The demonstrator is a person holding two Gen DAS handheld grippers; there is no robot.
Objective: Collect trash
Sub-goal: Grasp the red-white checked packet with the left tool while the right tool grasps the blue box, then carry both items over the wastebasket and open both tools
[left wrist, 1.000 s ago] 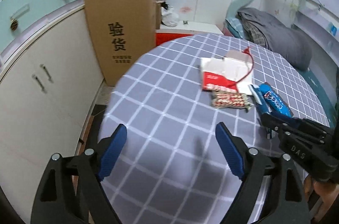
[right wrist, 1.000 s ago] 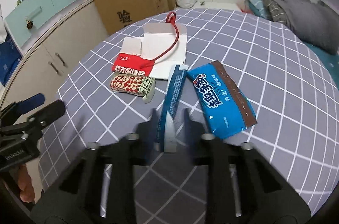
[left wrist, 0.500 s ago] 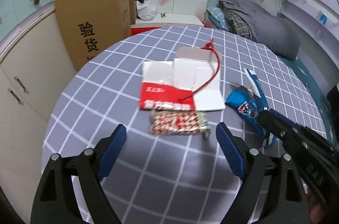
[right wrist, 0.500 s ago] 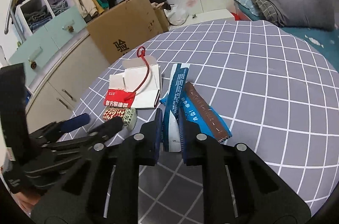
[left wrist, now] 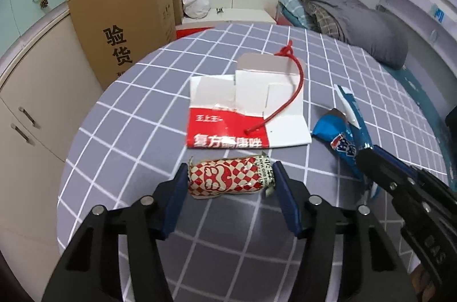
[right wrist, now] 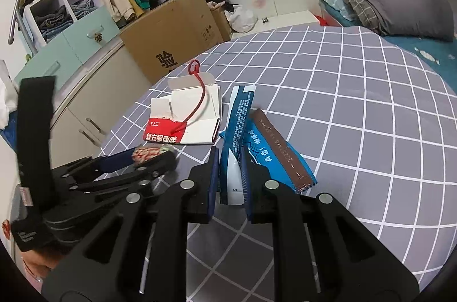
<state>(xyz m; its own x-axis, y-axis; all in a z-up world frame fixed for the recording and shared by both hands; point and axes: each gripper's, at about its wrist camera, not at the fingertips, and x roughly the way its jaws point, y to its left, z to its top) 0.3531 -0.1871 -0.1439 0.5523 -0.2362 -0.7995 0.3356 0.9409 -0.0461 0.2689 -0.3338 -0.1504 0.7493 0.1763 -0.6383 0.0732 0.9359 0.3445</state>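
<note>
Left tool (left wrist: 231, 182) closing around checkered wrapper (left wrist: 228, 178), right tool (right wrist: 230, 173) clenching blue wrapper (right wrist: 237, 130)

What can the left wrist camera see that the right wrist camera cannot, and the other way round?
Only the left wrist view shows the whole red-checked wrapper lying between the closing jaws of the left hand-held gripper, its pads not clearly pressing yet.

Only the right wrist view shows the right hand-held gripper shut on the narrow blue wrapper, the brown-edged back of the wide blue wrapper, and shelves of clothes.

Both show the flattened red and white carton with its red cord, the cardboard box and the checked tablecloth.
</note>
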